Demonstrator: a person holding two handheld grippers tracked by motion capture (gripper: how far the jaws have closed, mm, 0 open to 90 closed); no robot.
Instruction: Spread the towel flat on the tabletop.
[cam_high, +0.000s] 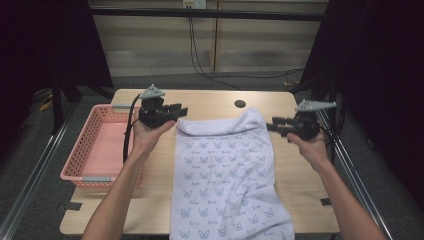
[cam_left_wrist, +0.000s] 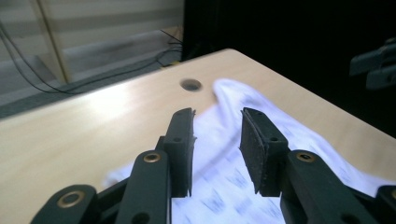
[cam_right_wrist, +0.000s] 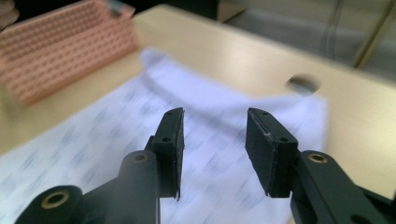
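Note:
A white cloth (cam_high: 225, 170) printed with small blue motifs lies spread down the middle of the wooden table (cam_high: 210, 100), hanging over its near edge. My left gripper (cam_high: 178, 111) hovers at the cloth's far left corner, jaws parted, nothing between them. In the left gripper view the left gripper (cam_left_wrist: 217, 140) looks over the cloth (cam_left_wrist: 261, 126). My right gripper (cam_high: 276, 125) sits by the cloth's far right edge, also open and empty. The right gripper view has the right gripper (cam_right_wrist: 215, 140) above the cloth (cam_right_wrist: 140, 121).
A pink plastic basket (cam_high: 82, 150) stands on the table's left side, seen as the pink basket (cam_right_wrist: 60, 46) from the right gripper. A round cable hole (cam_high: 240, 104) lies near the far edge. Cables run along the floor behind the table.

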